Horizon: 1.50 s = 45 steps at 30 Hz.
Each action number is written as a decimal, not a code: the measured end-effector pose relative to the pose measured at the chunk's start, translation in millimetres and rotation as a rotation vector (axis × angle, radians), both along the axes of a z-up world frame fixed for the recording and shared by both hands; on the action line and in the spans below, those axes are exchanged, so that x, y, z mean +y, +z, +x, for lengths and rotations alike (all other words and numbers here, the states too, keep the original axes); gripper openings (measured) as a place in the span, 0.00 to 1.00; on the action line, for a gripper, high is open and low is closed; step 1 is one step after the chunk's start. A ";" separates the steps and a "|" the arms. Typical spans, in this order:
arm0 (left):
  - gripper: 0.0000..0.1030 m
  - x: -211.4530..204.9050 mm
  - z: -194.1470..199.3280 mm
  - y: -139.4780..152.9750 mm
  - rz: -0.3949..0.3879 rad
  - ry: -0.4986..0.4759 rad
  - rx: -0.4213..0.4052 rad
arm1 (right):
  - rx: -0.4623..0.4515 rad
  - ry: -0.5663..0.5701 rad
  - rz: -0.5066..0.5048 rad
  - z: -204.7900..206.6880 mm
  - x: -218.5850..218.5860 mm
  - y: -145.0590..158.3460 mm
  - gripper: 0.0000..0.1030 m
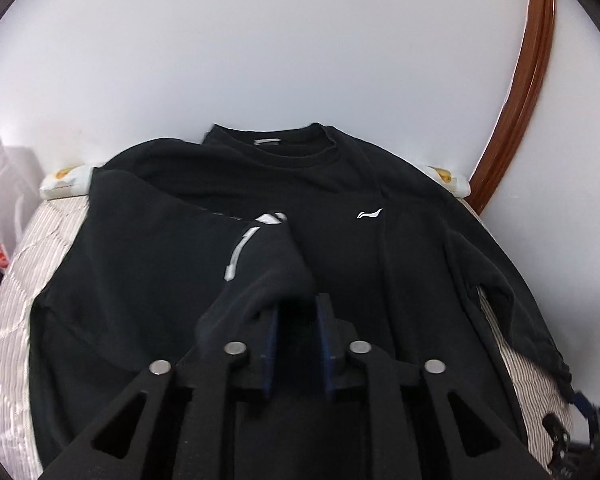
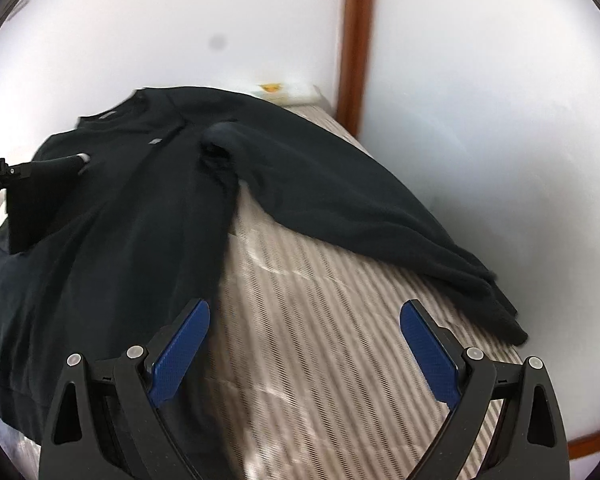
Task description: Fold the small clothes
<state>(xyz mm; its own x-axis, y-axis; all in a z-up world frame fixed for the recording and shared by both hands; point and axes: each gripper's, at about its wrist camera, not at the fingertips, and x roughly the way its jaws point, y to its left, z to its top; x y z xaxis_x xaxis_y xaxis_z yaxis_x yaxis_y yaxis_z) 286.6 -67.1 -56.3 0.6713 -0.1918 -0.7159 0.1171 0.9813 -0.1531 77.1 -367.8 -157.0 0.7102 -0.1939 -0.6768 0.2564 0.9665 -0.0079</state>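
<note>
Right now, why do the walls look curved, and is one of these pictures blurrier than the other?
Left wrist view: fisheye bends the brown door frame; the black sweatshirt looks fairly sharp. Right wrist view: motion smears the striped bedsheet and the sleeve; only the right gripper stays crisp.

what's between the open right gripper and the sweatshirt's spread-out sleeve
Only bare striped bedsheet lies between the right gripper and the sleeve, per the right wrist view.
</note>
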 end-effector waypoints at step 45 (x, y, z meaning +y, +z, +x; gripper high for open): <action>0.71 185.5 -134.0 -95.5 0.111 0.278 0.103 | -0.101 0.389 0.041 176.4 175.8 43.7 0.09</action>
<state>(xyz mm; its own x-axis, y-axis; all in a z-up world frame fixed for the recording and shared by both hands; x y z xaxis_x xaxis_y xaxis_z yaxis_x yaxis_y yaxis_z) 152.6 118.4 -151.8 0.6096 0.0716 -0.7895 -0.1682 0.9849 -0.0406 253.5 -192.0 -113.3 0.7884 0.1278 -0.6018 -0.1310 0.9906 0.0387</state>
